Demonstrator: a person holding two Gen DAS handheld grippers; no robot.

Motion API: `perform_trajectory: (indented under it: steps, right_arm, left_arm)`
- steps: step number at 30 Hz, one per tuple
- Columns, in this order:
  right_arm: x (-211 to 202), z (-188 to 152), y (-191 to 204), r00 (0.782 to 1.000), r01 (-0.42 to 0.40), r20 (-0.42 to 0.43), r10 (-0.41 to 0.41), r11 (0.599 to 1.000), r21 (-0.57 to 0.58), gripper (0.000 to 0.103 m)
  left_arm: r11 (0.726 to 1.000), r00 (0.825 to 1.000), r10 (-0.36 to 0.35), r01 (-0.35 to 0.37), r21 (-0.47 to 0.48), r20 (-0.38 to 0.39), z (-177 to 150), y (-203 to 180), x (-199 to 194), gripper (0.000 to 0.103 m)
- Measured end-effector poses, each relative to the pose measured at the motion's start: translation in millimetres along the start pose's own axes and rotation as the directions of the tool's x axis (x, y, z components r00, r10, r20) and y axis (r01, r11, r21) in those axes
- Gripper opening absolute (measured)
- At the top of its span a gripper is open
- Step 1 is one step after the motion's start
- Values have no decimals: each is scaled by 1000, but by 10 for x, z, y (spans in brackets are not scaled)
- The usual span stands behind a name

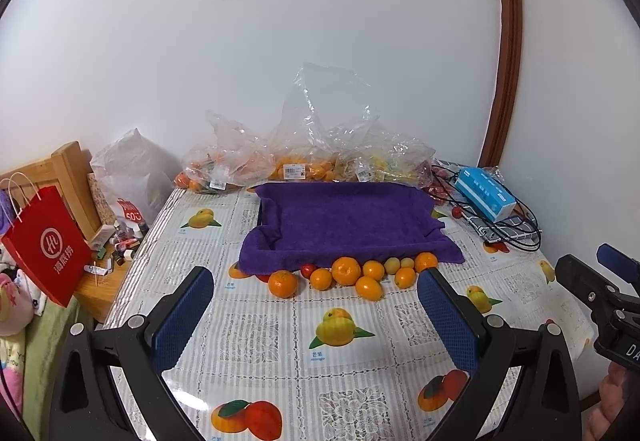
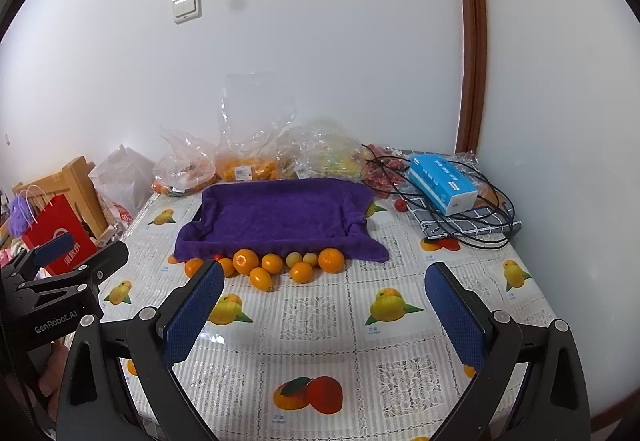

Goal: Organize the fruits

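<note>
Both the left tongs [image 1: 316, 305] and right tongs [image 2: 324, 301] gape wide and empty; the fruit row [image 1: 352, 275] lies straight ahead of the left, ahead-left of the right, the left judged better aligned.

The purple towel [image 1: 344, 225] hides what it drapes and part of a red fruit [image 1: 307, 270]. Crinkled plastic bags [image 1: 288, 157] blur the fruits inside; their labels are too small to read.
</note>
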State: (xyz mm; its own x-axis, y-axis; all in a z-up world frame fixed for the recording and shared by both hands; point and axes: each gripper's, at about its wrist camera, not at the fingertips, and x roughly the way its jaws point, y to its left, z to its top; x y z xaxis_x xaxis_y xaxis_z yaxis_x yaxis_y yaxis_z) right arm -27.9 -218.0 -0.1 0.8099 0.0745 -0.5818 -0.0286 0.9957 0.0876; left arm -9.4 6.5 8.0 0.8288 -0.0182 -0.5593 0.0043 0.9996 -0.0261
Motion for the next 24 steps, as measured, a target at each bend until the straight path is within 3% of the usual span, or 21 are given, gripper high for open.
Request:
perform_trajectory:
  steps: [24]
  right_arm:
    - [-20,6,52,1000,1,1,-1,1000,-4,100]
  left_arm:
    - [1000,1000,-1,1,2,16,-28,0,-18,103]
